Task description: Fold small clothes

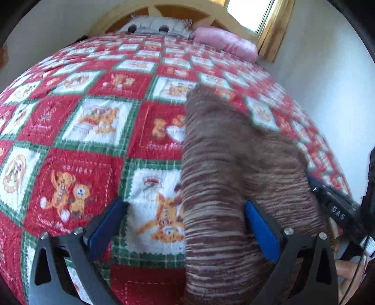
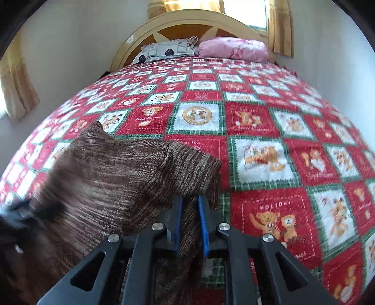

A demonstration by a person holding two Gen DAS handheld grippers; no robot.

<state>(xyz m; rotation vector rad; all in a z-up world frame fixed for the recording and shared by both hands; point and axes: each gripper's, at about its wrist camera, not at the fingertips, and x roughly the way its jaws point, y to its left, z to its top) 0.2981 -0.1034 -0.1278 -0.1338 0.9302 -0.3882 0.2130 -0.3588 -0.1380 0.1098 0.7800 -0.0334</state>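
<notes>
A brown striped knit garment (image 2: 112, 178) hangs lifted off the bed, one short sleeve (image 2: 194, 164) sticking out to the right. My right gripper (image 2: 191, 198) is shut on a fold of it, with fabric pinched between the blue pads. In the left wrist view the same garment (image 1: 234, 164) fills the right half as a blurred drape. My left gripper (image 1: 185, 204) stands wide open; the fabric's left edge runs down between its fingers and neither pad presses on it. The right gripper's black body (image 1: 335, 206) shows at the right edge, its fingertips hidden behind the knit.
The bed is covered by a red, white and green bear-patterned quilt (image 2: 269, 164). A grey pillow (image 2: 164, 50) and a pink pillow (image 2: 234, 48) lie against the wooden headboard (image 2: 187, 16). White walls and yellow curtains (image 2: 16, 89) flank the bed.
</notes>
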